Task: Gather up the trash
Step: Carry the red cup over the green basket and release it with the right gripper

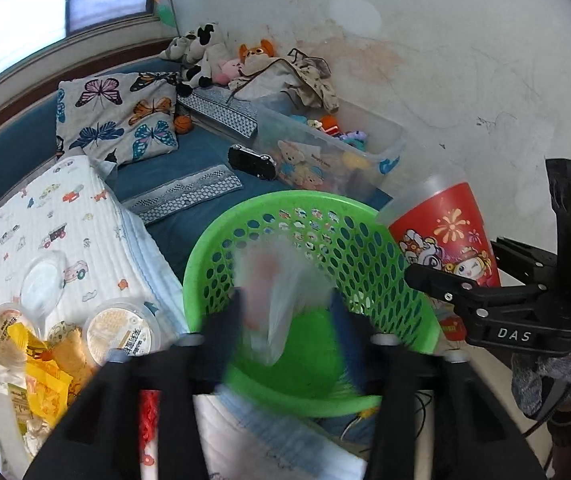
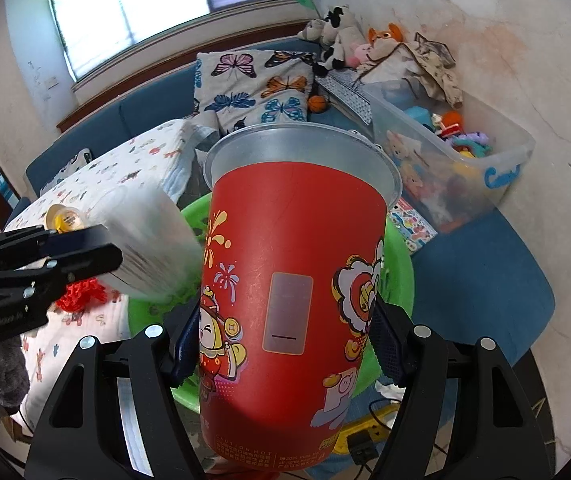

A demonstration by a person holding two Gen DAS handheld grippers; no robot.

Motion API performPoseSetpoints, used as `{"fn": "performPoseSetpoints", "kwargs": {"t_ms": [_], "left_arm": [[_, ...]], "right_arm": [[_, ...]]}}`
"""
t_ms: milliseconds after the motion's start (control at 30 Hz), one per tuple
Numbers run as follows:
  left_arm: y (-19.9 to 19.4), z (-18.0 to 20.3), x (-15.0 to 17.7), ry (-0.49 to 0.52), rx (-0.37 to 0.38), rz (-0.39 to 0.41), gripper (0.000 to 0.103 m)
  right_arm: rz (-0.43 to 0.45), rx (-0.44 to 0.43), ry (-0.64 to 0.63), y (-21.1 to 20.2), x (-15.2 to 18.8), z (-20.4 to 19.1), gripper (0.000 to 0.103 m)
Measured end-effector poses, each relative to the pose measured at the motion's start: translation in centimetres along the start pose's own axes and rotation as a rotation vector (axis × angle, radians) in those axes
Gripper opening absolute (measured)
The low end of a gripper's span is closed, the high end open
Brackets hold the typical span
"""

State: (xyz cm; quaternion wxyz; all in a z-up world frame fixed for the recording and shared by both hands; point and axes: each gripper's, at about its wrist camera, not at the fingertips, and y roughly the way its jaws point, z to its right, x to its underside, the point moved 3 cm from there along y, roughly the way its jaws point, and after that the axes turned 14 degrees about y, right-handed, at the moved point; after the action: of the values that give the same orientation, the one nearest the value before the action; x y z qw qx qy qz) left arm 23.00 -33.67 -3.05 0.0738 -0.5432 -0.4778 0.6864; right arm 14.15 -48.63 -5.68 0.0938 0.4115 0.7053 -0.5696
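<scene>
The red paper cup [image 2: 293, 304], centre frame in your right view, is clamped between your right gripper [image 2: 285, 344] pads. Your left gripper [image 1: 285, 320] stands open over the green basket [image 1: 365, 240], a blurred clear cup [image 1: 277, 292] between its fingers.

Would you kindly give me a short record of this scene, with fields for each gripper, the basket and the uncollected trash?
left gripper: open, blurred clear plastic piece between its fingers
right gripper: shut on red printed paper cup
basket: green perforated plastic basket, under left gripper
uncollected: round foil-topped tubs, yellow wrappers on white printed quilt
</scene>
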Motion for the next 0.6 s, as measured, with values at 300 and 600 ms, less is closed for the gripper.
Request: {"fn": "performPoseSetpoints", "kwargs": {"t_ms": [300,600], "left_arm": [[-1.7,-1.4,1.1,-0.033,-0.036,0.005,0.059],[-6.3,-3.9,4.1,-0.097,-0.126,0.034,0.07]], "right_arm": [[-0.017,-0.007,-0.01,1.2,-0.3,-0.3,0.07],[-0.086,0.027,-0.042,6.4,-0.4,-1.0,0.071]]}}
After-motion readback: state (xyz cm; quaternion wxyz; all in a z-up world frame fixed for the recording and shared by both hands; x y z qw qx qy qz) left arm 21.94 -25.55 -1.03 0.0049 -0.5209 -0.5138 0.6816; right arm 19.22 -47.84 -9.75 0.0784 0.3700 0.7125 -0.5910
